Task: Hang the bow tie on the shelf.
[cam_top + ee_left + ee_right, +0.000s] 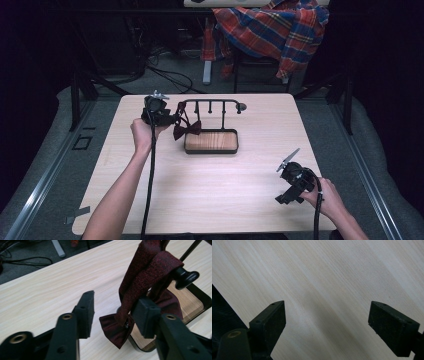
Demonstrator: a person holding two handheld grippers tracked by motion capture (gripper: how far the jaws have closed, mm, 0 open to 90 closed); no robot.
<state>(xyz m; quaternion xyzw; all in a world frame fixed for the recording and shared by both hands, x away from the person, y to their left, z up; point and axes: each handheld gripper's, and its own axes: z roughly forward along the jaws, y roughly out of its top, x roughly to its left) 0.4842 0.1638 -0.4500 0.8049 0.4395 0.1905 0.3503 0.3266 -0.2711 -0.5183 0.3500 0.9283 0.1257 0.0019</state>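
On the rack's end peg hangs the bow tie (pixel 140 290), its strap looped over the knob, the bow dangling just above the wooden tray (pixel 211 142). My left claw (pixel 115 315) sits spread wide around the bow, one pad touching it, gripping nothing yet. My guess: the tie is hung, or I'm about to take it off. My right claw (pixel 327 322) gapes empty over bare table (pixel 324 277), well apart.
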